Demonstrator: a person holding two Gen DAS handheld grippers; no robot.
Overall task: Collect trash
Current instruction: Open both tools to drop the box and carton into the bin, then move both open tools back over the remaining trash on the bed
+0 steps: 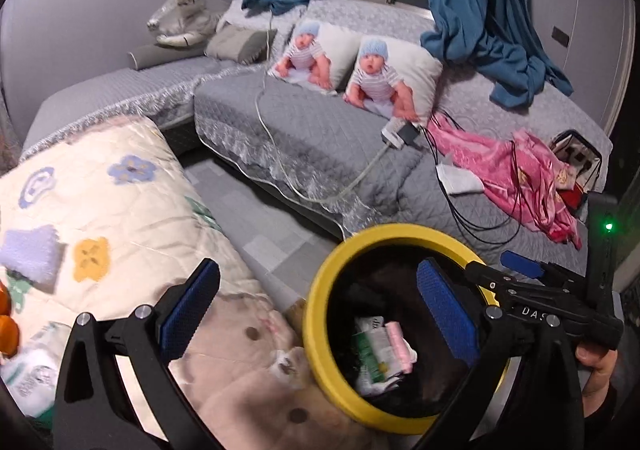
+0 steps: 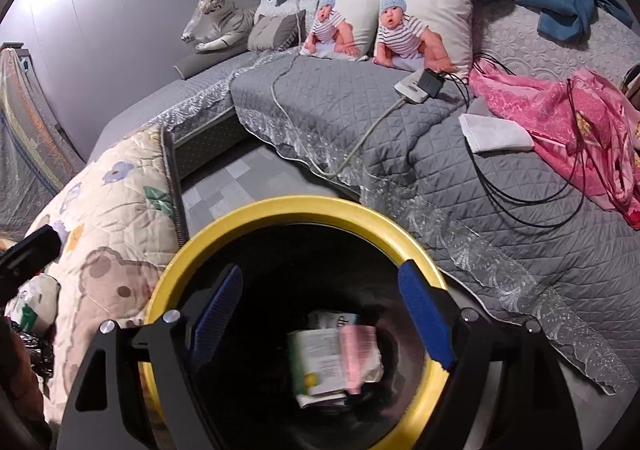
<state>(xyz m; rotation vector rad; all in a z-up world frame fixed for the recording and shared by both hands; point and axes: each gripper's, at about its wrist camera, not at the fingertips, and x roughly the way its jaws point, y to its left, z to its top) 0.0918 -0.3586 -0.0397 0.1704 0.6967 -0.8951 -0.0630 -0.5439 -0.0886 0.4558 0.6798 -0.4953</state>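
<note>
A black bin with a yellow rim (image 1: pixel 320 290) (image 2: pixel 304 205) stands by the quilt-covered table. Inside it lie a white and green packet (image 1: pixel 372 354) (image 2: pixel 324 362) and a pink wrapper (image 1: pixel 398 346) (image 2: pixel 358 354), which is blurred in the right wrist view. My left gripper (image 1: pixel 318 270) is open wide over the bin's left rim with nothing between its blue pads (image 1: pixel 188 310). My right gripper (image 2: pixel 320 270) is open above the bin mouth, and the trash sits well below its pads (image 2: pixel 424 314). A hand (image 1: pixel 596 370) holds the right gripper at the bin's right side.
The cream flowered quilt (image 1: pixel 120 209) carries a white and green packet (image 1: pixel 28 366) (image 2: pixel 32 306), a lilac cloth (image 1: pixel 30 250) and orange items (image 1: pixel 6 314). On the grey sofa (image 1: pixel 320 129) lie a white tissue (image 1: pixel 460 179) (image 2: pixel 496 133), pink fabric (image 1: pixel 500 161), cables and a power strip (image 1: pixel 396 133).
</note>
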